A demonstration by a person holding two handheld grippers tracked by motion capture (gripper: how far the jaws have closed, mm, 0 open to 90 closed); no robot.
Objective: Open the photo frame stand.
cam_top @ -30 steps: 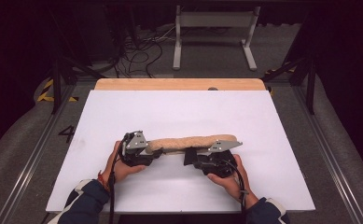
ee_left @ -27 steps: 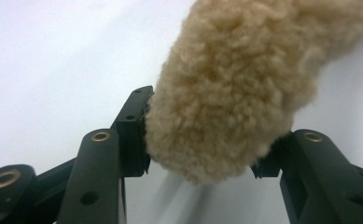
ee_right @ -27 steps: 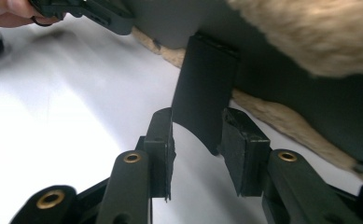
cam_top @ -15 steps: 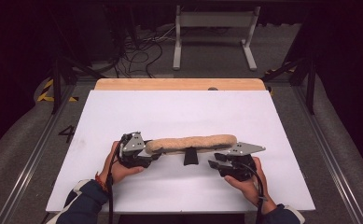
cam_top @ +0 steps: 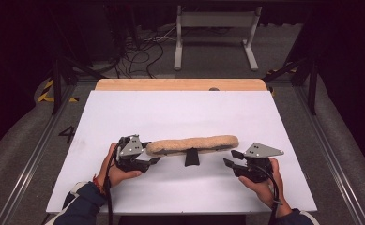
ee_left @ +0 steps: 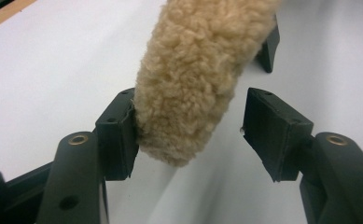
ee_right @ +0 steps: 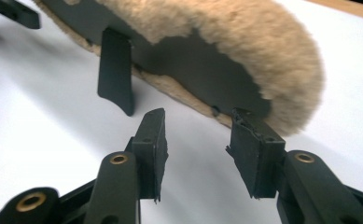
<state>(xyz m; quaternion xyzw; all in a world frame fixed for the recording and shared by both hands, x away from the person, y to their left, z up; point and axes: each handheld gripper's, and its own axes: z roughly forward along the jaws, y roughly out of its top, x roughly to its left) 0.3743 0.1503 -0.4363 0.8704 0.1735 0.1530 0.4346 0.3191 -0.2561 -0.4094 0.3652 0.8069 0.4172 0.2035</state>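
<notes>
Room: dark surroundings; grey floor with a tangle of cables (cam_top: 138, 51) and a white frame (cam_top: 215, 35) beyond the far edge of the table.
Surface: white sheet (cam_top: 180, 112) covers the table; a strip of bare wood (cam_top: 180, 85) shows along the far edge.
Pad: long fleecy tan pad (cam_top: 193, 143) lies left to right on the near half of the sheet, about midway across. A short black tab (cam_top: 192, 158) juts from its near side at the middle. The right gripper view shows a dark backing (ee_right: 188, 70) under the fleece.
Left gripper: left gripper (cam_top: 151, 155) sits at the pad's left end, held in the left hand (cam_top: 114, 169). Jaws are apart. In the left gripper view the pad's end (ee_left: 188, 84) lies between them; one jaw touches the fleece, the other stands off with a clear gap. Not clamped.
Right gripper: right gripper (cam_top: 231, 158) is held in the right hand (cam_top: 260, 185), just right of and nearer than the pad's right end, apart from it. Jaws are spread with nothing between them; in the right gripper view the pad's rounded end (ee_right: 282, 79) lies just past their tips.
Sleeves: dark sleeve (cam_top: 84, 206) on the left forearm, at the near edge.
</notes>
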